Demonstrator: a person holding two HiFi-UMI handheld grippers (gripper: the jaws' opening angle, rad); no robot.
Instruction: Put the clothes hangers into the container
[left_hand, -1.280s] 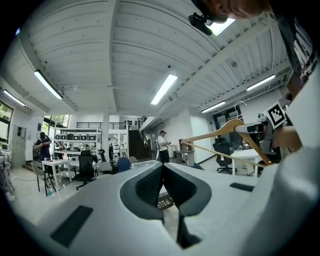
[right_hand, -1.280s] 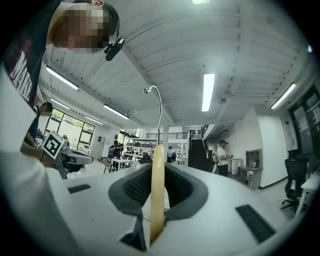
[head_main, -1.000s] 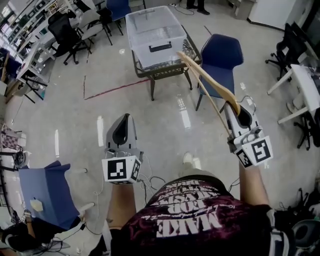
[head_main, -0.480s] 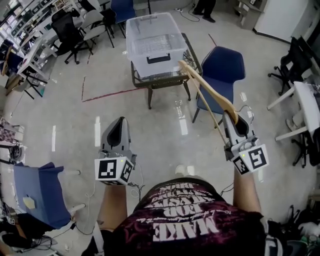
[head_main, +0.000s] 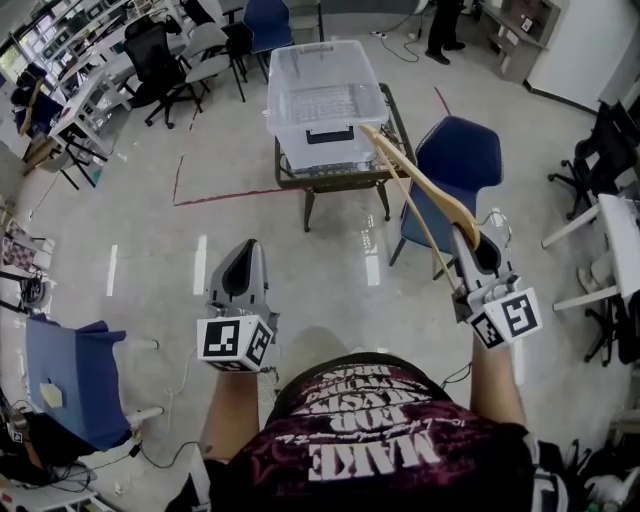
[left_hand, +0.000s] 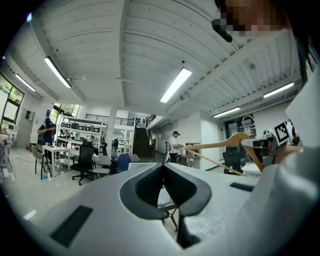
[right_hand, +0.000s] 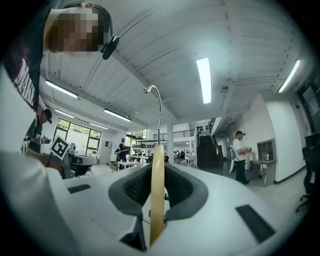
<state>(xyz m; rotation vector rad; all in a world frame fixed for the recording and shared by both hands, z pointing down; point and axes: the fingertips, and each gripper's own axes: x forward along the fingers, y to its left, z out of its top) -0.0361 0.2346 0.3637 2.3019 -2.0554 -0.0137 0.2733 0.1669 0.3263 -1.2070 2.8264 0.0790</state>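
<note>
A clear plastic container (head_main: 325, 100) with a dark handle stands open on a small dark table (head_main: 340, 180) ahead of me in the head view. My right gripper (head_main: 462, 232) is shut on a wooden clothes hanger (head_main: 420, 185), whose long arm slants up and left until its tip overlaps the container's near right corner. In the right gripper view the hanger's wood (right_hand: 157, 195) stands edge-on between the jaws, with its metal hook (right_hand: 159, 110) curving above. My left gripper (head_main: 248, 245) hangs at the lower left, shut and empty; its jaws meet in the left gripper view (left_hand: 163, 166).
A blue chair (head_main: 455, 165) stands right beside the table. Another blue chair (head_main: 70, 380) is at the lower left. Black office chairs (head_main: 160, 55) and desks fill the far left, and a white desk (head_main: 620, 230) sits at the right. A person (left_hand: 174, 147) stands far off.
The container and table have drifted lower and to the right in the head view. Both grippers keep their pose, and the hanger stays gripped in the right one.
</note>
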